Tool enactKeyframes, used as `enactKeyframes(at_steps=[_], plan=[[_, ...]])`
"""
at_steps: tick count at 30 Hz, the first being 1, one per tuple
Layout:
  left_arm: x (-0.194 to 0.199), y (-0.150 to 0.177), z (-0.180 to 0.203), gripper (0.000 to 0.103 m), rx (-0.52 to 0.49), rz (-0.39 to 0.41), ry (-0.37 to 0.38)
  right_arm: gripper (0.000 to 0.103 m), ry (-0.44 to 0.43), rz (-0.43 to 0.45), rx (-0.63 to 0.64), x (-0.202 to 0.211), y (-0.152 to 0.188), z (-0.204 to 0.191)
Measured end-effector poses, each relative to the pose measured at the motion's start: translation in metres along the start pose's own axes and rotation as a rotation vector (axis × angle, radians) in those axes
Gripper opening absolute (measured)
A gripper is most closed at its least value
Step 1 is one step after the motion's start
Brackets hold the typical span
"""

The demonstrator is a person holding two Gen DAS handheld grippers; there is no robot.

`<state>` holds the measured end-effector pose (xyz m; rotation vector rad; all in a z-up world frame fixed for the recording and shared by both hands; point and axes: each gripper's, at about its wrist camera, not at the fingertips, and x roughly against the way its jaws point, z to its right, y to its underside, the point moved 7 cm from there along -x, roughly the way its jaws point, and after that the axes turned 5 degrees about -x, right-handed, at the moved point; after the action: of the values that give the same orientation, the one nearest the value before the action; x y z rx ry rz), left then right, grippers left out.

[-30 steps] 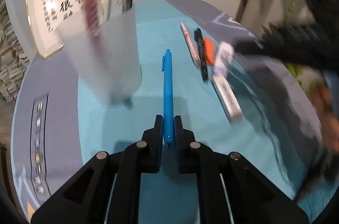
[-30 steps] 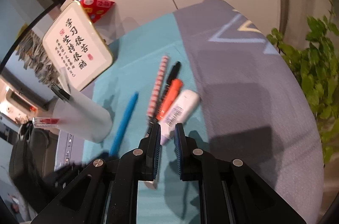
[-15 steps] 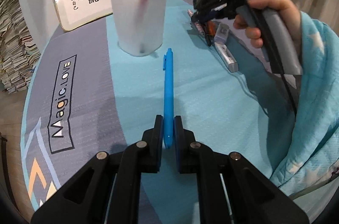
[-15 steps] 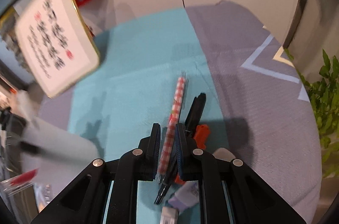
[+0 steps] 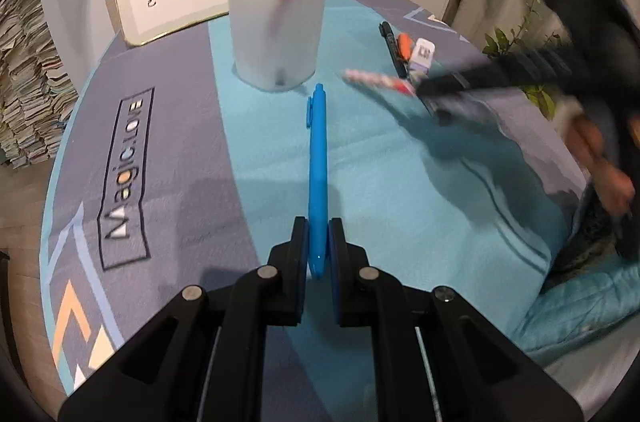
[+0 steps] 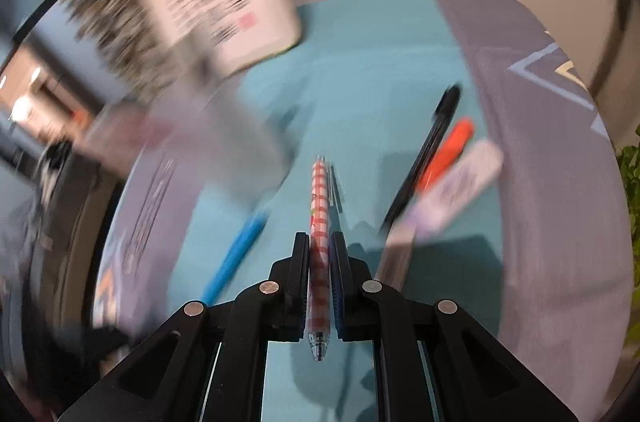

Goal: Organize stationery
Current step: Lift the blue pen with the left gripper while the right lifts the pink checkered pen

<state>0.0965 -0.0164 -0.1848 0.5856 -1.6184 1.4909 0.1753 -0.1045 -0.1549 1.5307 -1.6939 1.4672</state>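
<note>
The right hand-held gripper (image 6: pixel 319 282) now pinches the checked pen (image 6: pixel 320 222), lifted off the counter (image 5: pixel 400 190) since half a second ago. The left hand-held gripper (image 5: pixel 319 246) still clamps the blue pen (image 5: pixel 318 174), the frosted cup (image 5: pixel 276 26) at twelve o'clock.

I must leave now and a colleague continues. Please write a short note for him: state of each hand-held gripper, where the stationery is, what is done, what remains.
Left hand-held gripper: shut on the blue pen, just in front of the cup.
Right hand-held gripper: shut on the checked pen, lifted off the cloth.
Done: the cup already holds several pens.
Left: drop both held pens in the cup, then collect the black pen, orange marker and white item lying together on the cloth.
</note>
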Motion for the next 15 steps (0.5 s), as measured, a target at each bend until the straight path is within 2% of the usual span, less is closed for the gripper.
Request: enactKeyframes(at_steps=[4,6,8,9,10,11,12,13,15], plan=[[0.007,0.014,0.006,0.008,-0.038,-0.025,-0.001,0.011,0.045,-0.095,0.070,-0.001,0.050,-0.002],[0.013,0.016,0.007,0.009,-0.050,-0.021,-0.005,0.011,0.066,-0.098,0.087,0.000,0.058,0.000],[0.017,0.012,0.004,0.010,-0.053,-0.008,-0.018,0.012,0.091,-0.065,0.096,0.005,0.051,-0.001],[0.020,0.006,0.002,0.010,-0.048,0.008,-0.031,0.019,0.107,-0.044,0.104,0.008,0.046,-0.003],[0.019,0.000,-0.002,0.013,-0.044,0.017,-0.036,0.034,0.124,-0.016,0.115,0.011,0.039,-0.005],[0.019,-0.009,-0.005,0.016,-0.041,0.033,-0.033,0.044,0.128,0.005,0.125,0.010,0.028,-0.006],[0.016,-0.019,-0.008,0.023,-0.036,0.049,-0.029,0.060,0.125,0.033,0.136,0.010,0.018,-0.009],[0.012,-0.026,-0.011,0.026,-0.031,0.054,-0.036,0.060,0.127,0.054,0.138,0.010,0.011,-0.011],[0.001,-0.043,-0.015,0.024,-0.024,0.054,-0.049,0.060,0.136,0.067,0.139,0.006,0.000,-0.016]])
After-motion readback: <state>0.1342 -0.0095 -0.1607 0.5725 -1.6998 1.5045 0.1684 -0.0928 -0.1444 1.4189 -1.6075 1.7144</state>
